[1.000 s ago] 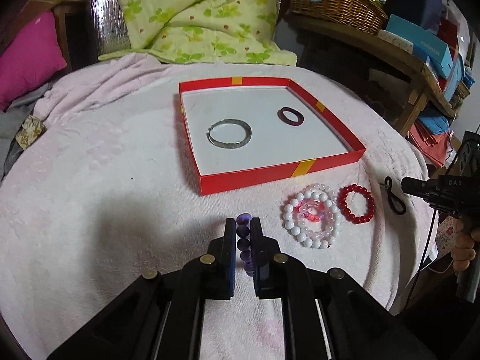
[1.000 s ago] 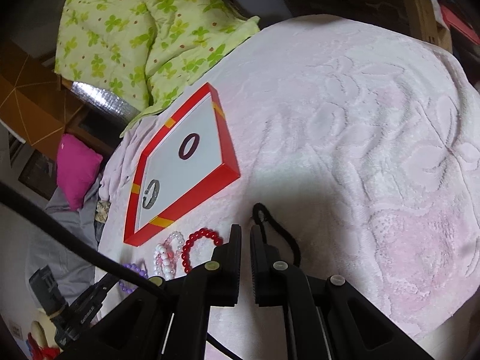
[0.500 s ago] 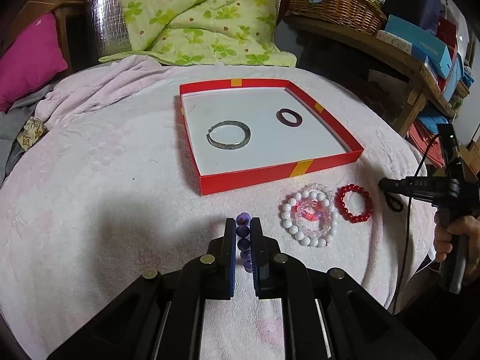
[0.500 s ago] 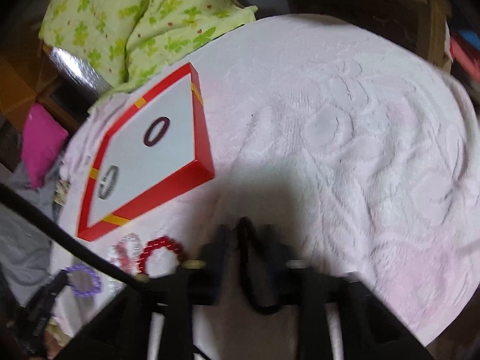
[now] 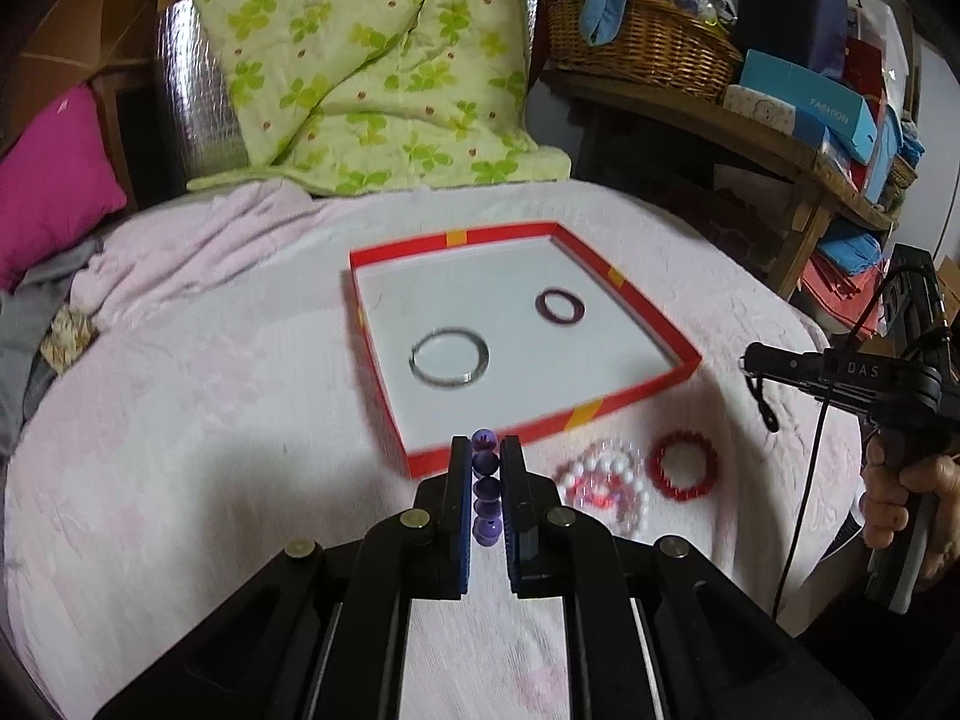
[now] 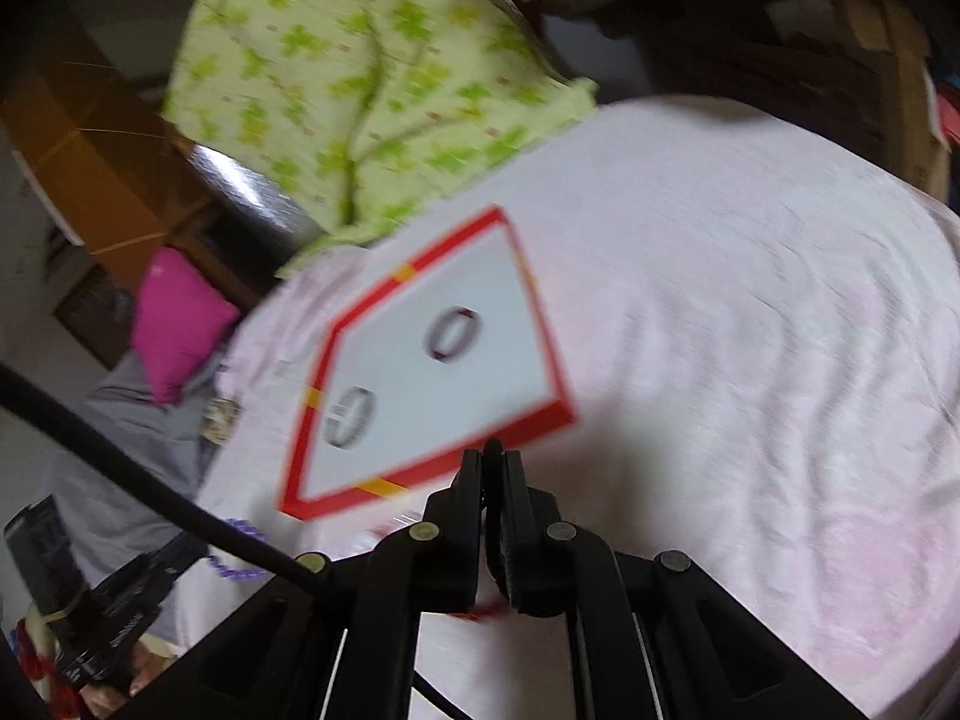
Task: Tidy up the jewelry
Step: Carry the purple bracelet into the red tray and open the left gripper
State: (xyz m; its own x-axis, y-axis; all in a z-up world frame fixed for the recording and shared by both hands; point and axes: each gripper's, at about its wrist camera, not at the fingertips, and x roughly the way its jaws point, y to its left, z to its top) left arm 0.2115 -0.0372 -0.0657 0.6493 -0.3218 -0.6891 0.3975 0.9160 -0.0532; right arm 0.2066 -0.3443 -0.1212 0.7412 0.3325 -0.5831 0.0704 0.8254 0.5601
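Note:
My left gripper (image 5: 485,445) is shut on a purple bead bracelet (image 5: 485,483), held above the pink cloth just in front of the red tray (image 5: 636,300). In the tray lie a silver bangle (image 5: 449,357) and a dark purple ring (image 5: 559,305). White and pink bead bracelets (image 5: 603,483) and a red bead bracelet (image 5: 684,465) rest on the cloth right of my left gripper. My right gripper (image 6: 493,457) is shut on a black cord (image 6: 491,540), which dangles from its tip (image 5: 765,402) in the left wrist view. The tray (image 6: 543,414) sits just beyond it.
A pink cloth (image 5: 210,420) covers the round table. A green patterned quilt (image 5: 360,60) and a magenta cushion (image 5: 54,180) lie behind it. A wooden shelf with a wicker basket (image 5: 642,42) and boxes stands at the back right. A hand (image 5: 900,492) grips the right tool.
My right gripper closed on the black cord and lifted it off the cloth toward the tray. My left gripper rose with the purple bracelet still in it.

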